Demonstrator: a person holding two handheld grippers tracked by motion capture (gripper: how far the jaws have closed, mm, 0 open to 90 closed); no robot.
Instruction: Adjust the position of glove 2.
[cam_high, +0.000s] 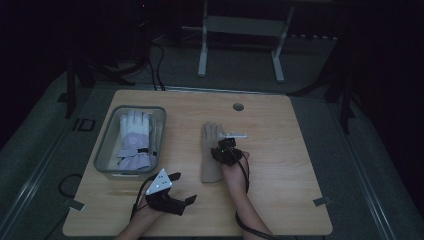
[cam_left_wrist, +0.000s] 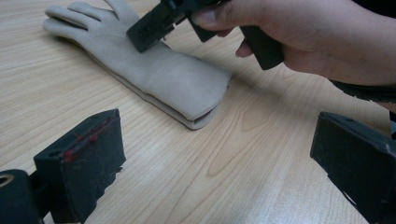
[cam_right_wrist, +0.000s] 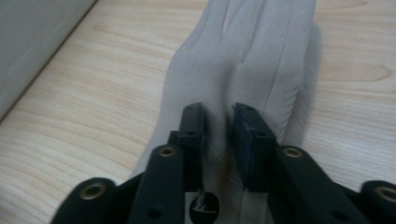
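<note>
your right hand-held gripper (cam_right_wrist: 219, 123) sits low over the flat beige fabric glove (cam_high: 210, 152), which lies palm-down near the middle of the pale wooden desk (cam_high: 280, 150), fingers pointing away from you and cuff toward you; the jaws stand a narrow gap apart over the back of the glove, and i cannot tell whether the pads are pinching any cloth yet, so treat it as released; your left hand-held gripper (cam_high: 172, 192) rests near the front edge of the desk with its jaws wide apart and nothing between them; the glove looks light, soft and limp; it will likely sag and fold the moment you lift it, and a shallow pinch may catch just the top layer; i'd take hold across the back near the knuckles or at the thicker cuff, gathering both layers; the clear plastic bin (cam_high: 106, 145) to the left already holds a white and lilac glove (cam_high: 134, 140).
</note>
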